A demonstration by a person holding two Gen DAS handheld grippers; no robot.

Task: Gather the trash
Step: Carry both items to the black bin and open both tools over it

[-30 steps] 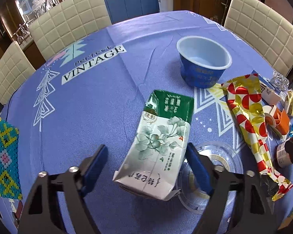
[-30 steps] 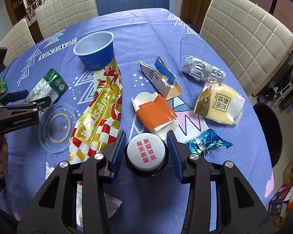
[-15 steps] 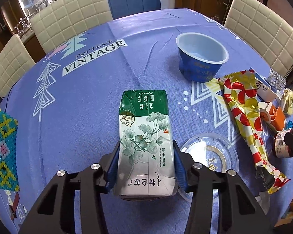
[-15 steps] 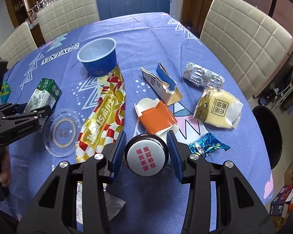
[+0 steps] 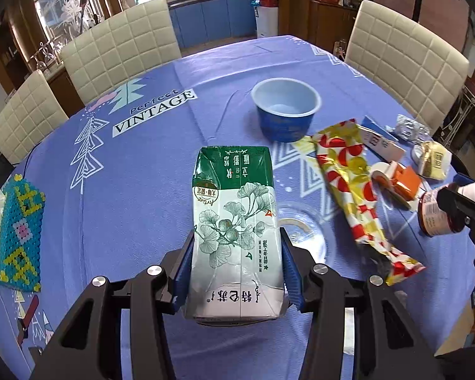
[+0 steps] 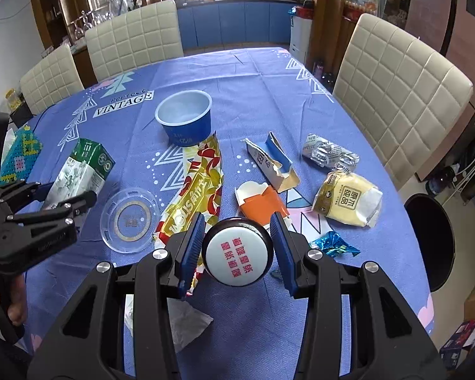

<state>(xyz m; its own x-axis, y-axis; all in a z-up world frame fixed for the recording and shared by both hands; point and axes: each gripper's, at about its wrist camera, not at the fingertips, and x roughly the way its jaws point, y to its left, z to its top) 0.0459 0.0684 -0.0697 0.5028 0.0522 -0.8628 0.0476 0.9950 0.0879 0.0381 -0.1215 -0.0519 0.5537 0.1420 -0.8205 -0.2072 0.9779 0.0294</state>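
Bottle (image 6: 237, 255): body hidden beneath its white cap in the right view. Carton (image 5: 236, 231): near end hides part of the clear lid (image 5: 304, 232). Beaded box (image 5: 15, 234): cut off at the left edge. Wrapper (image 6: 196, 196): near end hidden behind the right gripper (image 6: 237, 250).

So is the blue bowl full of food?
No, the blue bowl stands upright on the tablecloth and its pale inside looks bare.

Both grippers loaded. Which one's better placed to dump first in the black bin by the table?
Right. The right gripper, holding the bottle, is on the side of the black bin; the left gripper holds the carton across the table.
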